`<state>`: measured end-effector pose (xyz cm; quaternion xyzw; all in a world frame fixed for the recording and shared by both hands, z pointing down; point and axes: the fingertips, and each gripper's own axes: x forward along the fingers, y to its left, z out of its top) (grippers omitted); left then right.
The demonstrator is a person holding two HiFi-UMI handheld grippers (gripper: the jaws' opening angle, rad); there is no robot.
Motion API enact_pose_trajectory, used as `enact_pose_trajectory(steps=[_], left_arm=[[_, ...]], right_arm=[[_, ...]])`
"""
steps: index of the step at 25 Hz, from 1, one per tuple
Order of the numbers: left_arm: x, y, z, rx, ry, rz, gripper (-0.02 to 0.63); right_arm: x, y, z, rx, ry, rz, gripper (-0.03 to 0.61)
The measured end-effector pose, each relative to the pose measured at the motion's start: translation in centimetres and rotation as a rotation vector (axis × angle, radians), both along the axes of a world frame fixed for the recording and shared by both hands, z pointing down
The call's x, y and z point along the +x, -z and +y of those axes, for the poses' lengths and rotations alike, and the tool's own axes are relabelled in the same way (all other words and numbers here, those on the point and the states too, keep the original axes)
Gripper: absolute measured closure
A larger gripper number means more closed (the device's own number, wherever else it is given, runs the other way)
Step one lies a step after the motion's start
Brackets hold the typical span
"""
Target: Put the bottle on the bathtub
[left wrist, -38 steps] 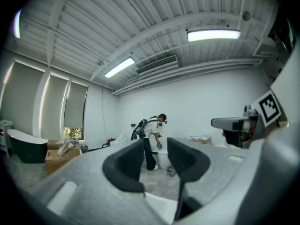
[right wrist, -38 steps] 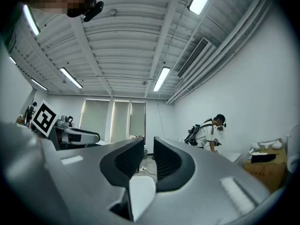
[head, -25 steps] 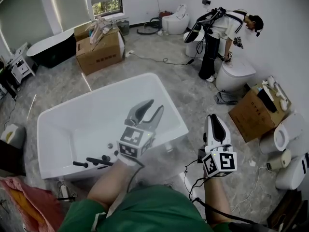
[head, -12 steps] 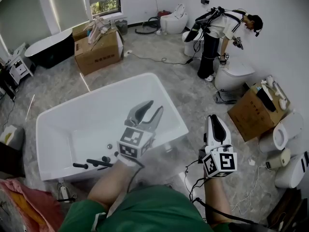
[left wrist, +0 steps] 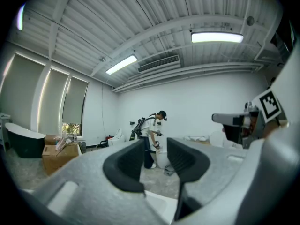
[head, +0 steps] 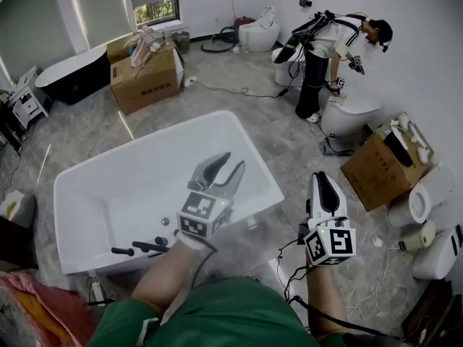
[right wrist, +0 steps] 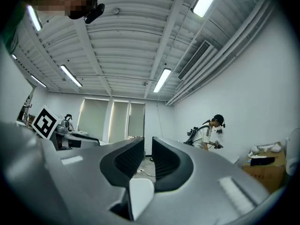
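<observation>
Two grippers are in my hands, beside a white bathtub [head: 145, 145] on a grey floor. My left gripper [head: 233, 159] hovers over the tub's near right corner, fingers released, apart and empty. My right gripper [head: 322, 176] is outside the tub, to its right, fingers clenched almost together on nothing. I cannot tell where the bottle is

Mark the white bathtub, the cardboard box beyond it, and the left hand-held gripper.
Bathtub [head: 123, 194]: head view, bare inner wall.
Box [head: 148, 85]: head view, its front face.
Left hand-held gripper [head: 236, 158]: head view, midway between its fingertips.
</observation>
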<state>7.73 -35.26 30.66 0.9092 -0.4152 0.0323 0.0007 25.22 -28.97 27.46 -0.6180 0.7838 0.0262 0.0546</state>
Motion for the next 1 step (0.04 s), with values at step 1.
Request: enact_pose_trajectory(steps=[1], left_arm=[[-0.09,-0.11,-0.09,-0.001,-0.001,0.0,0.466]], right_arm=[[-0.1,-0.04,-0.07,0.0,-0.001,0.001,0.528]])
